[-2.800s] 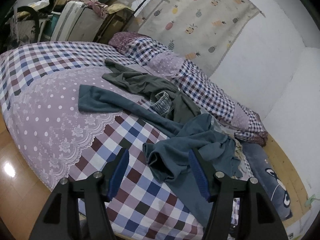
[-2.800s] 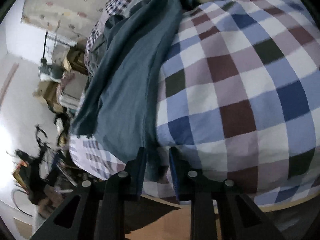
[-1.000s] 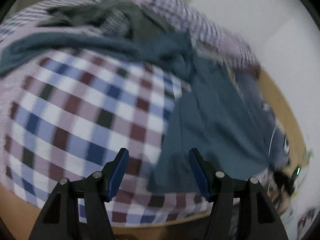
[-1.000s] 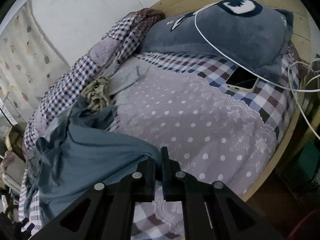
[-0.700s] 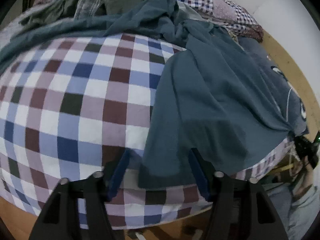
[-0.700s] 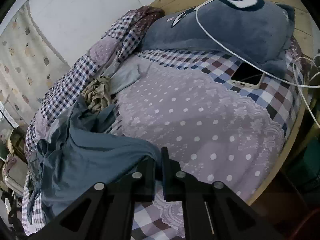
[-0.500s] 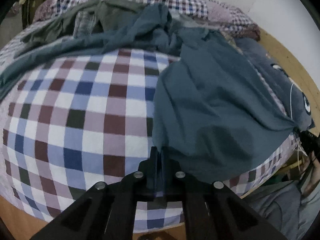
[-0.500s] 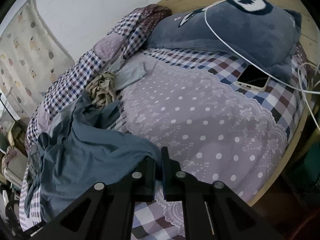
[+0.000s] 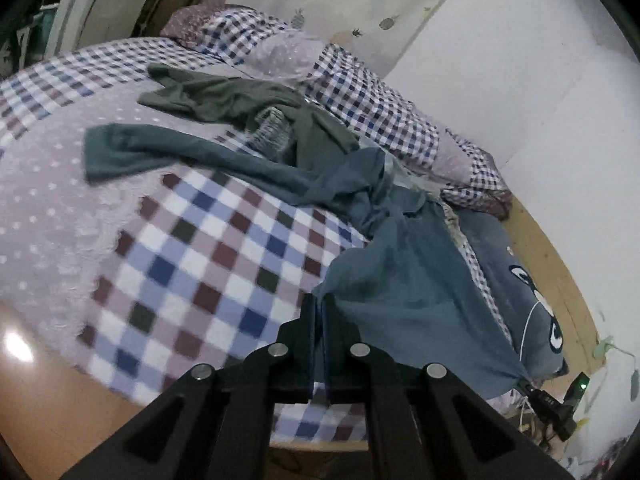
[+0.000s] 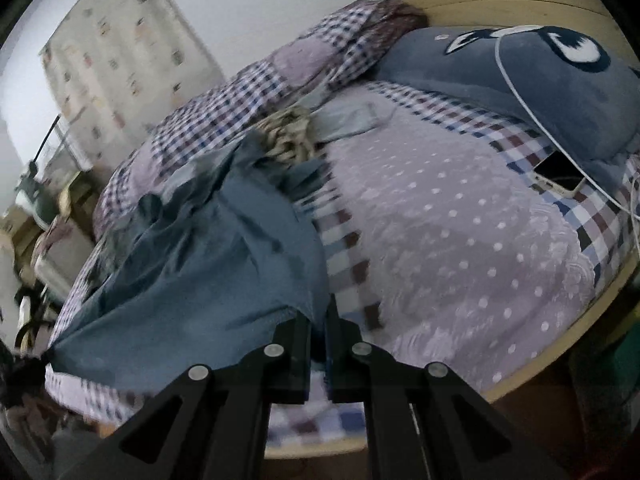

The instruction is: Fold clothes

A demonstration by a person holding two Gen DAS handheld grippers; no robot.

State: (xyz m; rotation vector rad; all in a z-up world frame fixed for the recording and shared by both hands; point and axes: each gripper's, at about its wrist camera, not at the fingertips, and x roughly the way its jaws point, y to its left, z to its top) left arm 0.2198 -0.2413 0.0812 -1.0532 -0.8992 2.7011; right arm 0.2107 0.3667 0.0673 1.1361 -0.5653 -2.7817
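Both grippers, left (image 9: pixel 319 306) & right (image 10: pixel 319 316), fingers clenched on corners of teal garment (image 9: pixel 404 280), stretched just above checked bed (image 9: pixel 192 256). Pineapple-print curtain (image 9: pixel 360 4) on white wall; plush pillow (image 10: pixel 520 88) at headboard w/ phone (image 10: pixel 558 174).

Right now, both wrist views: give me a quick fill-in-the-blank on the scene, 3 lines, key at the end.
1. The left gripper and the right gripper are both shut on the ____ garment.
2. The phone lies on the bed next to the grey plush pillow, with a ____ cable running over the pillow.
3. The olive garment lies ____ from the grippers than the held one.

Missing words: blue; white; farther
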